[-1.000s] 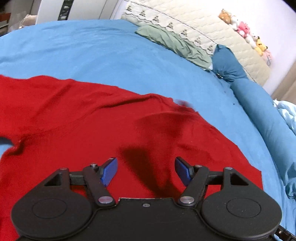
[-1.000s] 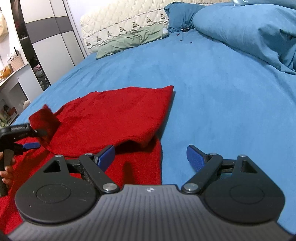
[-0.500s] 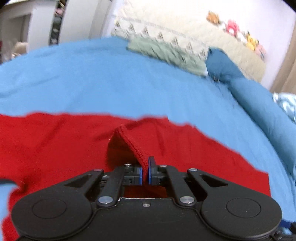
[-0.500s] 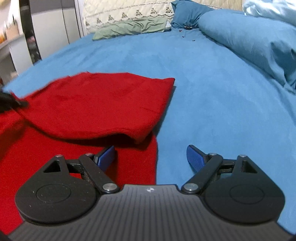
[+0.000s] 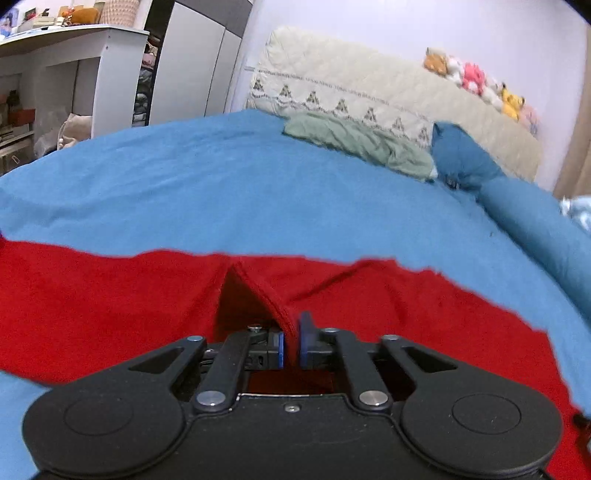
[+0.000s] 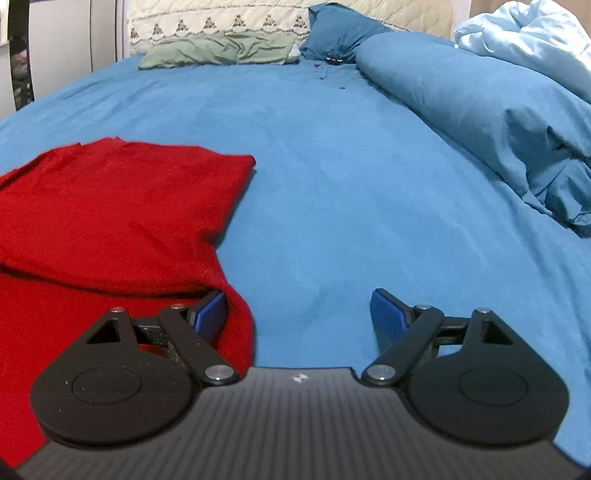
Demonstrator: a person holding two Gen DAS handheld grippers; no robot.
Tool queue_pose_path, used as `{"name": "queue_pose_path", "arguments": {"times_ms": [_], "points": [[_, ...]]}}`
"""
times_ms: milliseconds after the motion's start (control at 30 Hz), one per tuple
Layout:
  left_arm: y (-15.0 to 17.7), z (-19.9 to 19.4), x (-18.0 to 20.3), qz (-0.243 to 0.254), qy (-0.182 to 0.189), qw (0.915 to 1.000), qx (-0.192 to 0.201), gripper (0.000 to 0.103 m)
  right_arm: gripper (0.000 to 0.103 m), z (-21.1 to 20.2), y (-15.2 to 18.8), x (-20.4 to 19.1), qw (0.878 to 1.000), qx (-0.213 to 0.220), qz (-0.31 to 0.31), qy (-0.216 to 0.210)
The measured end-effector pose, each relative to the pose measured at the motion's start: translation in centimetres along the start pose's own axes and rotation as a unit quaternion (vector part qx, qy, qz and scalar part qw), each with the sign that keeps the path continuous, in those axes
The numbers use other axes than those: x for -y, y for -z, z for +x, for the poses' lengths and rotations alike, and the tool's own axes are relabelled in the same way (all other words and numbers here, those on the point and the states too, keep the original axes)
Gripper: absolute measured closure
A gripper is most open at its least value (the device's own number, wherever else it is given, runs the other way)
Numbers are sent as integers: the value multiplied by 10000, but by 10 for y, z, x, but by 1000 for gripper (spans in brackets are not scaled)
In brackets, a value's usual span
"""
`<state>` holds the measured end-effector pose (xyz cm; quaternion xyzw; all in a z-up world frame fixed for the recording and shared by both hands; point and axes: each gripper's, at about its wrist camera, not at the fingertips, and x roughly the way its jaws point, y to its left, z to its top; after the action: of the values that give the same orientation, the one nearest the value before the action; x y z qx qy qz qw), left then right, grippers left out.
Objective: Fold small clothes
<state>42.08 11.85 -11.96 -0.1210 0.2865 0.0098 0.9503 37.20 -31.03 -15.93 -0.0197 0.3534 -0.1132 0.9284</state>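
Note:
A red garment (image 5: 406, 314) lies spread on the blue bed sheet (image 5: 221, 192). My left gripper (image 5: 291, 349) is shut on a pinched ridge of the red garment, which rises as a fold between the blue pads. In the right wrist view the red garment (image 6: 110, 206) lies at the left, with one layer folded over another. My right gripper (image 6: 298, 314) is open and empty; its left finger rests at the garment's right edge and its right finger is over bare sheet (image 6: 351, 166).
A green pillow (image 6: 221, 51), a dark blue pillow (image 6: 340, 27) and a rolled blue duvet (image 6: 480, 110) lie at the head and right side of the bed. A quilted headboard (image 5: 388, 85) carries plush toys (image 5: 476, 77). White shelves (image 5: 55, 74) stand to the left.
My left gripper went from open over the garment to shut on a pinch of it and has lifted the fold. My right gripper stayed open and shifted along the garment's right edge.

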Motion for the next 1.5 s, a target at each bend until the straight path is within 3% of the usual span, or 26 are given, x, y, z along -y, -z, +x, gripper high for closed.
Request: {"name": "queue_pose_path", "arguments": {"times_ms": [167, 233, 267, 367, 400, 467, 567, 667, 733, 800, 867, 1033, 1133, 1233, 1400, 1500], "points": [[15, -16, -17, 381, -439, 9978, -330, 67, 4, -6, 0, 1, 9997, -86, -229, -3], [20, -27, -22, 456, -363, 9968, -548, 61, 4, -13, -2, 1, 9995, -163, -258, -8], [21, -38, -21, 552, -183, 9968, -557, 53, 4, -21, -3, 0, 9995, -162, -249, -75], [19, -57, -5, 894, 15, 9957, -223, 18, 3, -44, -12, -9, 9969, 180, -229, -734], [15, -57, 2, 921, 85, 9956, -142, 12, 3, -46, -16, -16, 9948, 252, -226, -956], [9, -46, 14, 933, 239, 9953, -126, 11, 3, -42, -23, -35, 9899, 296, -245, -1368], [2, -17, 28, 919, 290, 9951, -206, 11, 3, -23, -27, -56, 9867, 250, -99, -1606], [2, 6, 30, 1007, 345, 9937, -355, 11, 3, -2, -22, -58, 9854, 129, 130, -1691], [4, 28, 28, 1092, 191, 9913, -712, 11, 3, 10, -14, -53, 9858, -49, 220, -1666], [6, 42, 19, 1102, 166, 9896, -906, 11, 3, 6, -9, -46, 9837, 68, 267, -1774], [8, 46, 11, 1101, 182, 9905, -800, 9, 3, 3, -8, -45, 9835, 52, 137, -1801], [-7, 50, -10, -50, 445, 9952, -875, 4, 3, 1, 0, -46, 9842, 67, -31, -1771], [-11, 37, -12, -187, 458, 9944, -936, 4, 3, 1, 0, -49, 9848, 89, 33, -1735], [-21, 5, -6, 91, 292, 9965, -781, 4, 3, -9, -3, -51, 9857, 51, -6, -1683], [-38, -59, -13, 73, -589, 9960, -666, 4, 3, -43, -25, -55, 9855, 86, 28, -1694], [-48, -99, -25, -55, -714, 9967, -377, 3, 2, -67, -43, -64, 9846, -9, 20, -1747]]}}
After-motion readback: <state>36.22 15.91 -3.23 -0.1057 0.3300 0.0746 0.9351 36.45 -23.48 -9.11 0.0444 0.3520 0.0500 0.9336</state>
